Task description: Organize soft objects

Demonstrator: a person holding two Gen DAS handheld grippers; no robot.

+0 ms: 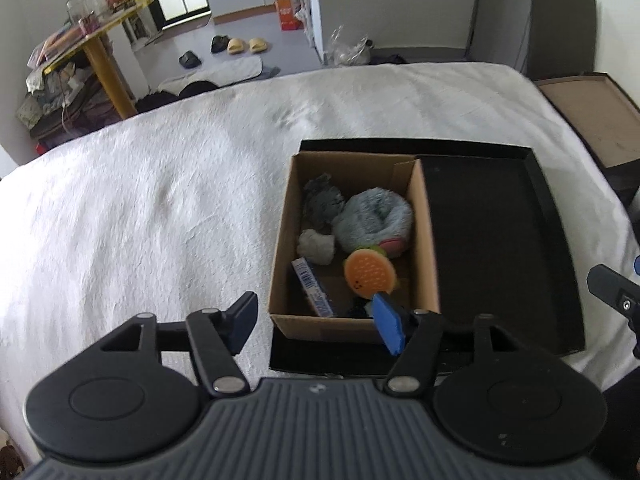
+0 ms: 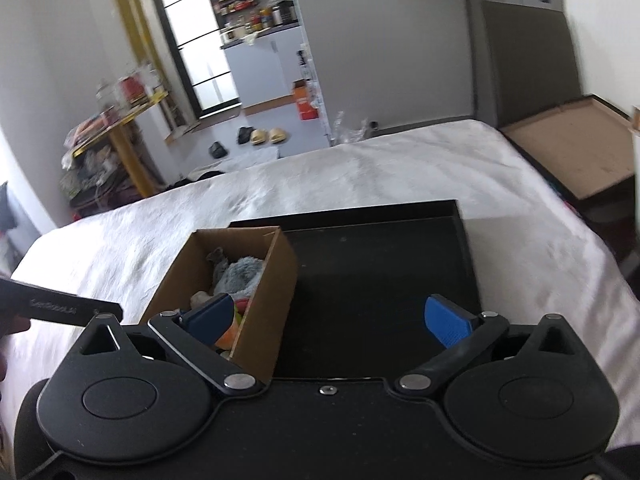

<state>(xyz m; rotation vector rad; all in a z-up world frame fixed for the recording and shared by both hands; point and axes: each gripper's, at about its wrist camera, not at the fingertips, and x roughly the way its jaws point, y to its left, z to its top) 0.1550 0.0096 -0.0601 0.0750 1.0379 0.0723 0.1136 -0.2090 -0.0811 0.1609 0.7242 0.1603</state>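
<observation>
A brown cardboard box (image 1: 424, 240) stands in the left part of a black tray (image 1: 500, 240) on a white bed. Inside lie a blue-grey fluffy toy (image 1: 372, 216), a dark grey plush (image 1: 322, 204), a small pale grey plush (image 1: 316, 246), an orange burger-shaped toy (image 1: 370, 272) and a blue-and-white packet (image 1: 314, 288). My left gripper (image 1: 316, 322) hangs open just before the box's near wall, nothing between its fingers. My right gripper (image 2: 332, 320) is open too, above the tray's near edge, its left finger (image 2: 210, 316) over the box (image 2: 264, 300).
The white fluffy bedcover (image 1: 160, 208) spreads wide to the left and behind the tray. A brown board (image 1: 592, 112) lies beyond the bed's right edge. On the floor past the bed are slippers (image 1: 240, 45), a yellow table (image 1: 100, 48) with clutter and an orange carton (image 1: 289, 11).
</observation>
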